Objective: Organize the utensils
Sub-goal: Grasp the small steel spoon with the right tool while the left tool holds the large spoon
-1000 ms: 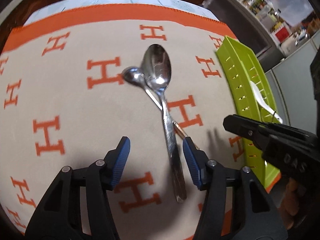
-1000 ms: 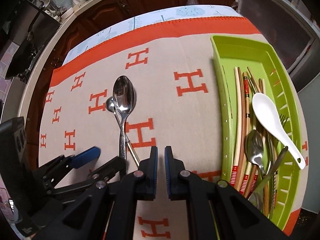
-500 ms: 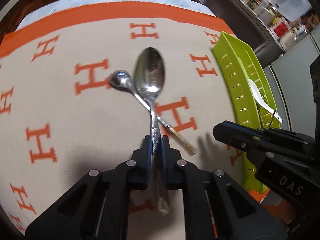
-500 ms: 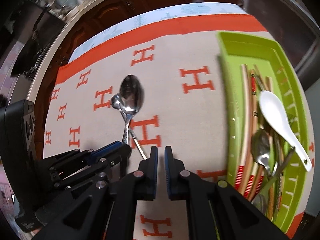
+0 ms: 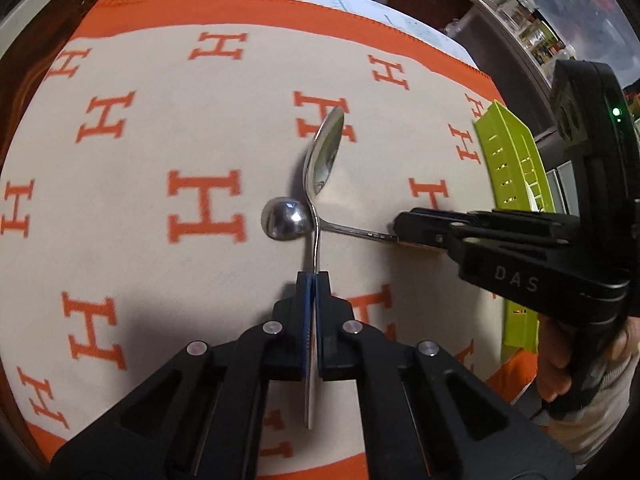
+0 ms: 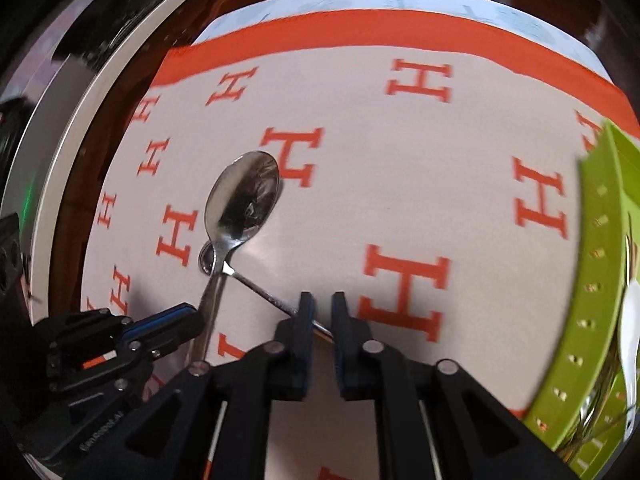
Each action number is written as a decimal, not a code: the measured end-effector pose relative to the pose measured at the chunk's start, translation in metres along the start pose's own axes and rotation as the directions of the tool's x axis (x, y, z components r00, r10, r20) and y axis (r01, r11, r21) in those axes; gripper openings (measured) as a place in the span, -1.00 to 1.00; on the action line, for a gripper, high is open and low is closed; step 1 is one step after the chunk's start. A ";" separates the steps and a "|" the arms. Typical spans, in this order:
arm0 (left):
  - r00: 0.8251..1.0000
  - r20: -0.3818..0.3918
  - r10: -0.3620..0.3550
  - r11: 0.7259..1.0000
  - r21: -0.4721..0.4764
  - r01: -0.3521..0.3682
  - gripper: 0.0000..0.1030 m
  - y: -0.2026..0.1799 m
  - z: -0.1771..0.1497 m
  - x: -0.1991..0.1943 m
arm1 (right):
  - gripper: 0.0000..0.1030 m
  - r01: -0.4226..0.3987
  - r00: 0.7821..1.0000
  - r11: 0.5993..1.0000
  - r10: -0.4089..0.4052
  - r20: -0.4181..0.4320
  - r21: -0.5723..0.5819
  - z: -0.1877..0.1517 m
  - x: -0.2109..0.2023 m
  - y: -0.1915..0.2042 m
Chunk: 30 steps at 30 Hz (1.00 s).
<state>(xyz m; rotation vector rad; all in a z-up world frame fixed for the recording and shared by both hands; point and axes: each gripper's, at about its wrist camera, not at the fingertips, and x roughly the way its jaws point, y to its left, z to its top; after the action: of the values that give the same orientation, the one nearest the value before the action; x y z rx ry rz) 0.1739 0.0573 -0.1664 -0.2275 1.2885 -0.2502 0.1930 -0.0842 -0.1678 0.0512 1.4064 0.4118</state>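
Left wrist view: looks forward and down along its fingers (image 5: 308,300), close above the surface (image 5: 132,248), facing the far orange border.
Right wrist view: same forward-down aim, close, from the right side.
Shared: both spoons, patterned cloth, green tray (image 6: 600,280), each other's gripper.

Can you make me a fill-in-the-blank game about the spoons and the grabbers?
1. The left gripper is shut on the handle of the ____ spoon.
2. The right gripper has its fingers on either side of the small spoon's ____.
3. The tray at the cloth's right edge is ____ in colour.
4. The letter printed all over the cloth is ____.

Missing words: big; handle; green; H
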 end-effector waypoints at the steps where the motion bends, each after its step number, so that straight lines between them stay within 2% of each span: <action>1: 1.000 0.003 -0.001 1.000 -0.003 0.001 -1.00 0.003 -0.001 -0.003 | -0.59 0.000 1.000 1.000 0.000 0.003 -0.026 0.000 0.000 0.004; 3: 1.000 0.012 0.007 1.000 -0.008 -0.007 -1.00 0.007 -0.003 -0.008 | -0.50 0.006 1.000 0.998 -0.005 0.006 -0.068 0.001 0.000 0.010; 7: 0.999 0.029 0.022 1.000 -0.003 -0.022 -1.00 0.014 -0.007 -0.017 | -0.49 0.009 1.000 0.983 -0.012 -0.010 -0.185 0.001 0.005 0.029; 10: 0.999 0.021 0.048 0.999 0.004 -0.048 -1.00 0.020 -0.011 -0.019 | -0.49 0.077 0.997 0.955 -0.077 0.014 -0.285 -0.001 0.009 0.045; 14: 0.998 0.001 0.065 0.998 0.003 -0.065 -1.00 0.025 -0.014 -0.014 | -0.50 0.177 0.984 0.899 -0.165 0.065 -0.400 -0.005 0.016 0.066; 16: 0.998 -0.009 0.062 0.998 0.002 -0.062 -1.00 0.026 -0.016 -0.012 | -0.50 0.198 0.980 0.882 -0.181 0.080 -0.427 -0.005 0.017 0.069; 19: 0.999 -0.016 0.051 0.999 0.002 -0.051 -1.00 0.023 -0.015 -0.010 | -0.51 0.195 0.981 0.880 -0.177 0.081 -0.433 0.000 0.018 0.068; 20: 0.999 -0.023 0.042 0.999 0.001 -0.042 -1.00 0.022 -0.015 -0.010 | -0.58 0.195 0.981 0.879 -0.176 0.085 -0.436 0.001 0.019 0.069; 21: 0.999 -0.024 0.038 0.999 0.002 -0.038 -1.00 0.021 -0.014 -0.009 | -0.76 0.190 0.982 0.877 -0.167 0.091 -0.442 0.002 0.020 0.071; 23: 0.999 -0.024 0.033 0.999 -0.002 -0.033 -1.00 0.021 -0.014 -0.009 | -0.86 0.200 0.980 0.871 -0.171 0.105 -0.449 -0.001 0.020 0.072; 25: 0.999 -0.018 0.036 0.999 -0.014 -0.036 -1.00 0.023 -0.013 -0.011 | -0.94 0.193 0.981 0.883 -0.164 0.104 -0.427 0.001 0.020 0.070; 30: 0.998 0.010 0.054 0.998 -0.025 -0.054 -1.00 0.028 -0.011 -0.020 | -0.94 0.084 0.995 0.963 -0.068 0.068 -0.257 0.007 0.014 0.048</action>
<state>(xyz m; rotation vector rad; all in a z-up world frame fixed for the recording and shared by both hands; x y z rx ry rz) 0.1600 0.0897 -0.1593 -0.2147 1.2861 -0.1863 0.1890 -0.0343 -0.1667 -0.2031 1.2822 0.5239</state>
